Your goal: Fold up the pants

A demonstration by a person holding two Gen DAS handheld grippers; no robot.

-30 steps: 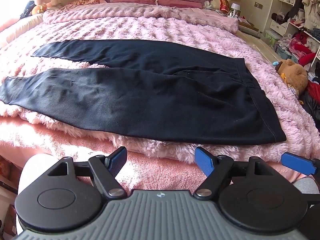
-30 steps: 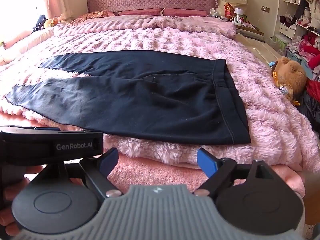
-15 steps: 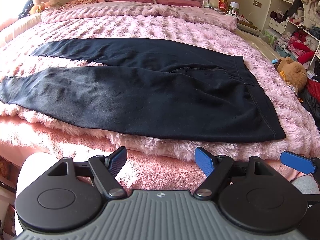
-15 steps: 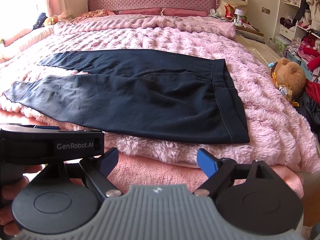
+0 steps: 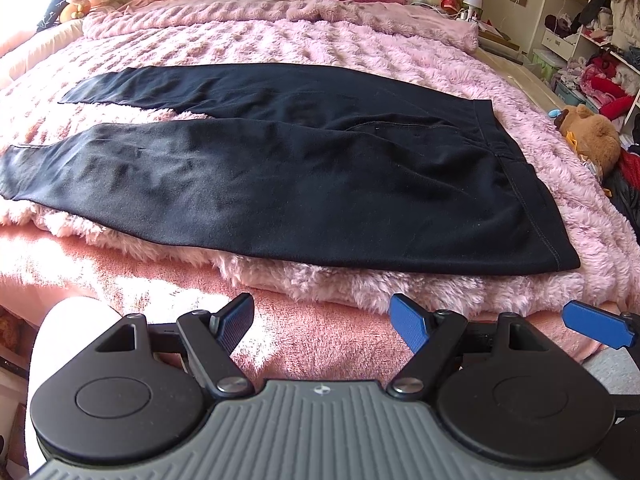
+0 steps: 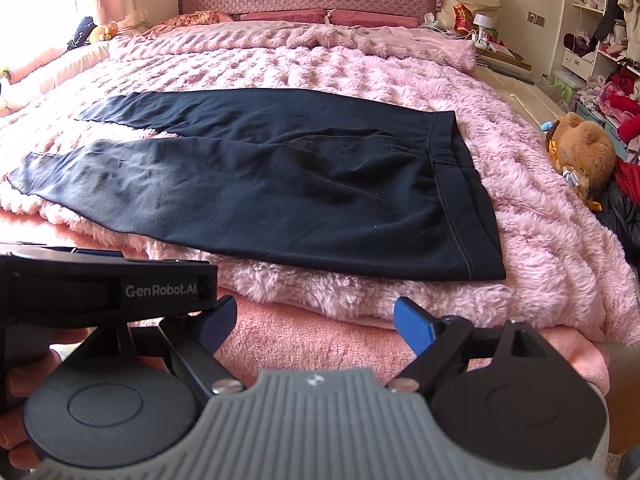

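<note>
Black pants (image 5: 304,168) lie flat on a fluffy pink blanket (image 5: 360,44), waistband to the right, both legs spread to the left. They also show in the right wrist view (image 6: 304,184). My left gripper (image 5: 322,322) is open and empty, held just short of the bed's near edge, in front of the near leg. My right gripper (image 6: 316,326) is open and empty, in front of the pants' near waist area. The left gripper's body (image 6: 108,290) shows at the left of the right wrist view.
A brown teddy bear (image 5: 592,136) lies on the floor by the bed's right side. Shelves with clothes (image 5: 600,40) stand at the right. Headboard and pillows (image 6: 308,0) are at the far end. A salmon blanket (image 5: 140,276) covers the near bed edge.
Both grippers have moved slightly forward and lower toward the bed; the pants look a little closer. Both grippers stay open.
</note>
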